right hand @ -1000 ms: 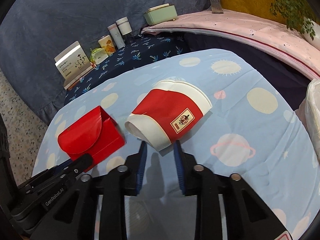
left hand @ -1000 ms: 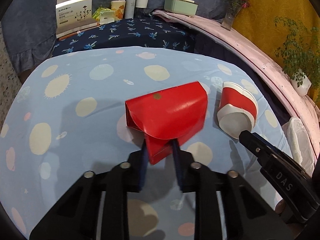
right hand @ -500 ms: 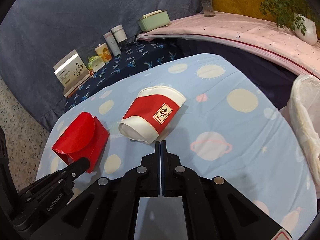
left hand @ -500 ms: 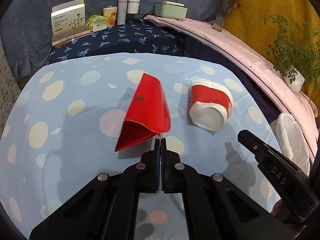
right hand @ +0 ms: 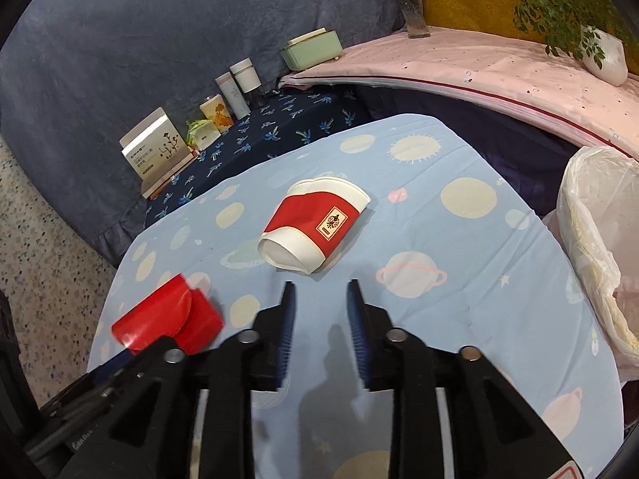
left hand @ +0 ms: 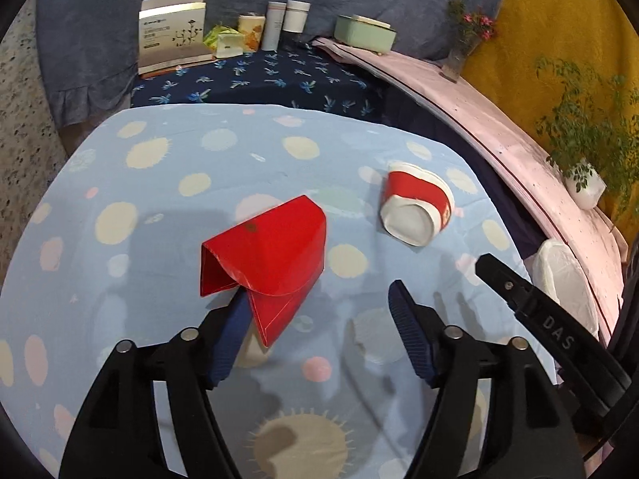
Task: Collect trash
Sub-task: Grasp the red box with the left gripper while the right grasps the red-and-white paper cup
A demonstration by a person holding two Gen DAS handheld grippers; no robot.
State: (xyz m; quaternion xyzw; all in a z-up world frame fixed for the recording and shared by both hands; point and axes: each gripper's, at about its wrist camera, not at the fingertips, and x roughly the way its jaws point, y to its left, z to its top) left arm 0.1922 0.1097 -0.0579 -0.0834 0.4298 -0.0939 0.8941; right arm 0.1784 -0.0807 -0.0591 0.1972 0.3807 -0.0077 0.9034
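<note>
Left gripper (left hand: 317,325): black plastic frame, triangular cutouts, four silver screws, blue ribbed pads (left hand: 407,329). Right gripper (right hand: 321,325): same build, blue ribbed pads, silver screws, red-and-white sticker at its lower corner. White "DAS" lettering on its side in the left view.

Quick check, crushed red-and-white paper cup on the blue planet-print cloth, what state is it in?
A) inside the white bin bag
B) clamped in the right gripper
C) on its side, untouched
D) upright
C: the crushed red-and-white paper cup lies on its side on the blue planet-print cloth, ahead of the right gripper, whose opening jaws hold nothing.
</note>
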